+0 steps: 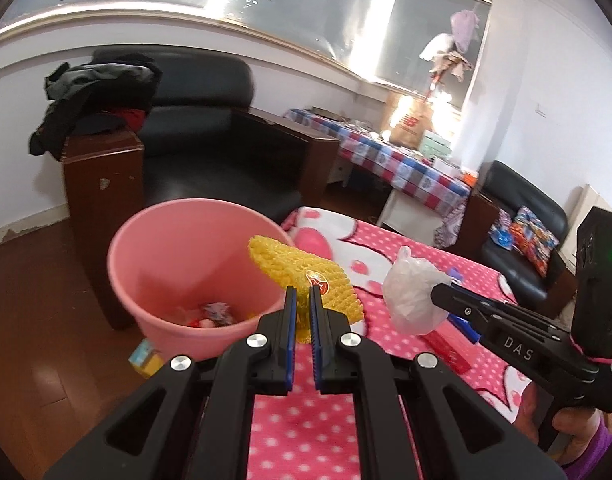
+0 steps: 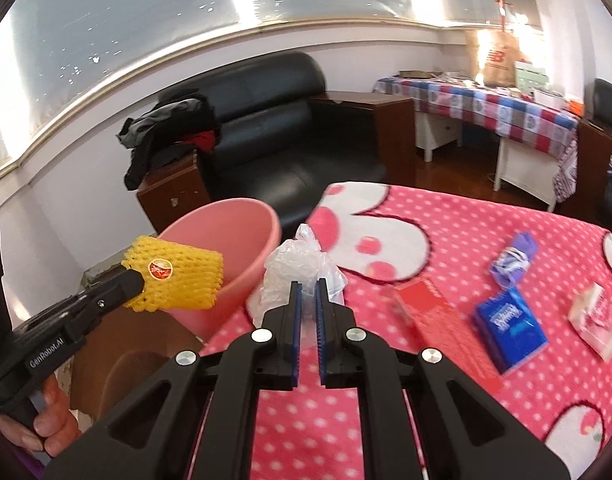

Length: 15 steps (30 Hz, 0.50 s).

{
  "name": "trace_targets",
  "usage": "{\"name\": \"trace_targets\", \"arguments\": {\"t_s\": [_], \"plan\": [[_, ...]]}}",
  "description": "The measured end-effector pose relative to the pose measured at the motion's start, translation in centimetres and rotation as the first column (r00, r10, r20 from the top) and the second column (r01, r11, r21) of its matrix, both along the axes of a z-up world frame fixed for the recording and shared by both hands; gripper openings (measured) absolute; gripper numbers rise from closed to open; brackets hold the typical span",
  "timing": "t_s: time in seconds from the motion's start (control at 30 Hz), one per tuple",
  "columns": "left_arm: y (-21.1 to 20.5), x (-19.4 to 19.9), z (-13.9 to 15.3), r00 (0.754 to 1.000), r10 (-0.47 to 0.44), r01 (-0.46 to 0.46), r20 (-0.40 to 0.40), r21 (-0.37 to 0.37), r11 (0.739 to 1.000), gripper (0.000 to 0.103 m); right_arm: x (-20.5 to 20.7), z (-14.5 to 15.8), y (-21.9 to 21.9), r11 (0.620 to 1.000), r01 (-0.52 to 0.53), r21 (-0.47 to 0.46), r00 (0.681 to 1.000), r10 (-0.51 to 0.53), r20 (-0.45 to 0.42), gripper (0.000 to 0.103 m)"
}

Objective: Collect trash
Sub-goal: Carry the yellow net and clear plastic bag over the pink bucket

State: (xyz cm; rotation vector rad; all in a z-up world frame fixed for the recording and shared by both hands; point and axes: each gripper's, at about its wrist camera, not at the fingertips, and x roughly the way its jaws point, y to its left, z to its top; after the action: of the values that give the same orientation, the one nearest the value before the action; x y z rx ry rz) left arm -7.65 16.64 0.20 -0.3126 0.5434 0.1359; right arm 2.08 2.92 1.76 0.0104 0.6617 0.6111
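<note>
My left gripper (image 1: 302,289) is shut on a yellow foam fruit net (image 1: 301,270) with a red sticker, held over the near rim of the pink bucket (image 1: 153,256). The right wrist view shows the same yellow foam net (image 2: 177,278) in front of the pink bucket (image 2: 241,236), with the left gripper (image 2: 135,280) clamped on it. My right gripper (image 2: 309,286) is shut on a crumpled clear plastic bag (image 2: 295,264), just right of the bucket above the pink blanket. In the left wrist view that plastic bag (image 1: 410,292) hangs from the right gripper (image 1: 438,292). Some trash lies in the bucket's bottom.
On the pink dotted blanket (image 2: 446,240) lie a red box (image 2: 430,308), a blue tissue pack (image 2: 510,328), a purple wrapper (image 2: 514,260) and a white-pink packet (image 2: 598,320). A black armchair (image 1: 209,140) with dark clothes on its wooden arm stands behind the bucket. A checked-cloth table (image 1: 386,156) is farther back.
</note>
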Motion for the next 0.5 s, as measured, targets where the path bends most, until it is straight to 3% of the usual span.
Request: {"name": "trace_targets", "arguments": {"t_s": [0.5], "plan": [[6.1,-0.3,-1.4,0.986,0.165,-0.162,-0.033,0.068,0.984,0.006,2.0,-0.3,8.7,0.991,-0.135,-0.015,0.991,0.135,-0.003,0.007]]}}
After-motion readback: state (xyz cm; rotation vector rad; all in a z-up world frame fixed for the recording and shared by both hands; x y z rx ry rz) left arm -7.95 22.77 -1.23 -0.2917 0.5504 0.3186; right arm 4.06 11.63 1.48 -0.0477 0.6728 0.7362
